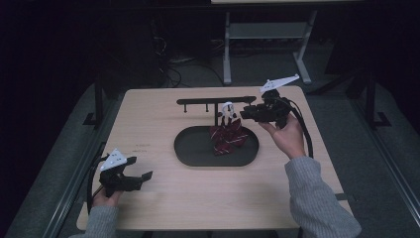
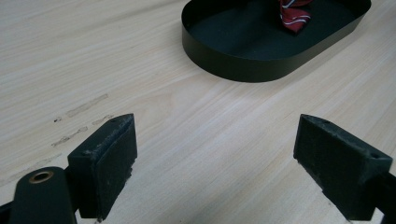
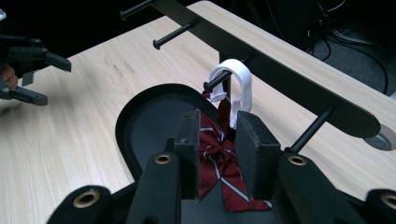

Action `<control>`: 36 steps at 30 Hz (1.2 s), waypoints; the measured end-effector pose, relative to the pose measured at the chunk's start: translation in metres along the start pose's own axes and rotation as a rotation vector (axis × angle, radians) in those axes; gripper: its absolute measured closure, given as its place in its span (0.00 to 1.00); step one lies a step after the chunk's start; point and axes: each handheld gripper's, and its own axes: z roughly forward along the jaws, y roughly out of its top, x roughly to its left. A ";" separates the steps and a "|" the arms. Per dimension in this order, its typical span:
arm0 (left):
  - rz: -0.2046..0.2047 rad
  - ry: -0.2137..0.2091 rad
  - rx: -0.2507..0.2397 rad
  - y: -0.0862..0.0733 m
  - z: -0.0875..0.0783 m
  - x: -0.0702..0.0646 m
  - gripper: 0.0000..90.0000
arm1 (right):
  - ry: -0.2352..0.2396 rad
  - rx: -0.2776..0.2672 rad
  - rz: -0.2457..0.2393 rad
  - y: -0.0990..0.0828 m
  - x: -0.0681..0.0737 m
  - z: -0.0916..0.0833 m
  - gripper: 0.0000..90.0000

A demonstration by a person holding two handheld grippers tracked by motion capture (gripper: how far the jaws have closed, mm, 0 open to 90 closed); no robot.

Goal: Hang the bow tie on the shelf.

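Bow tie (image 3: 219, 158) hangs by its white hook (image 3: 232, 79) from a peg of the rack (image 3: 280, 74), draping into the black tray (image 1: 193, 148) mid-table. Right gripper (image 3: 219, 149) straddles it, jaws narrow, seemingly clear of the cloth. Left gripper (image 1: 133, 171) rests near the table's (image 1: 198, 203) near left corner, jaws wide, holding nothing.

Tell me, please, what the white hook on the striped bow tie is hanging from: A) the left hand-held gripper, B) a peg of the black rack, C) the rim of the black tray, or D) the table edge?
B: in the right gripper view the white hook loops over a peg of the black rack, with the bow tie dangling below it over the black tray.
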 end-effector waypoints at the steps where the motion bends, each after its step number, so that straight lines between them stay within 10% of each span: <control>1: 0.001 0.000 0.000 0.000 0.000 0.000 0.15 | 0.001 -0.004 -0.004 0.000 0.000 0.000 0.77; 36: -0.005 0.002 0.000 -0.001 0.001 -0.001 0.14 | 0.023 0.011 0.042 -0.045 0.000 -0.014 0.67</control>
